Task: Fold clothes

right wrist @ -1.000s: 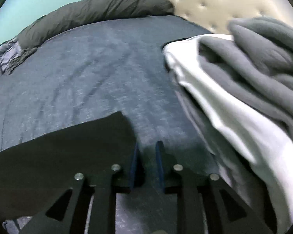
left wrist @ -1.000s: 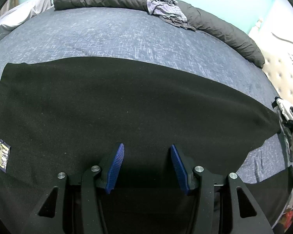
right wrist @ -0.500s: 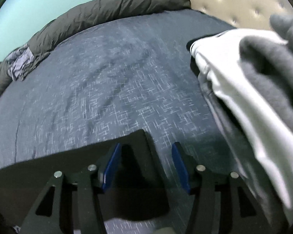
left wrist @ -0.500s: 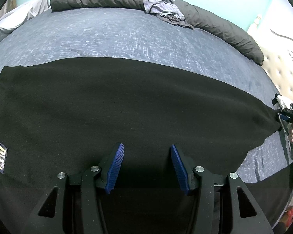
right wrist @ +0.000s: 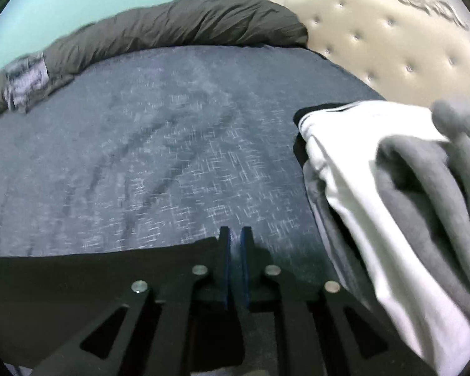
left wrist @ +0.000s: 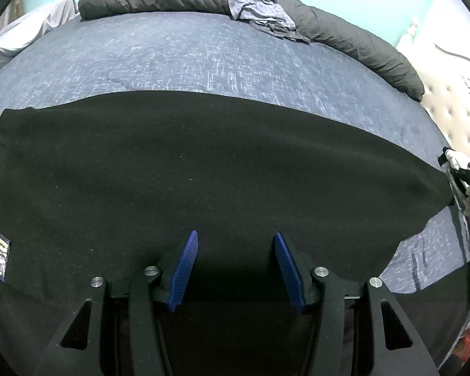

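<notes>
- Two risks we note for the black garment (left wrist: 203,169), spread flat on the blue bedspread (left wrist: 172,56).
- Right gripper (right wrist: 235,244): fingers together at the garment's corner; we cannot tell whether cloth is caught, so it may slip on lifting.
- Left gripper (left wrist: 235,269): fingers apart over the garment's near edge, holding nothing; we judge a one-sided pull would skew the fold toward the clothes pile (right wrist: 391,188).
</notes>
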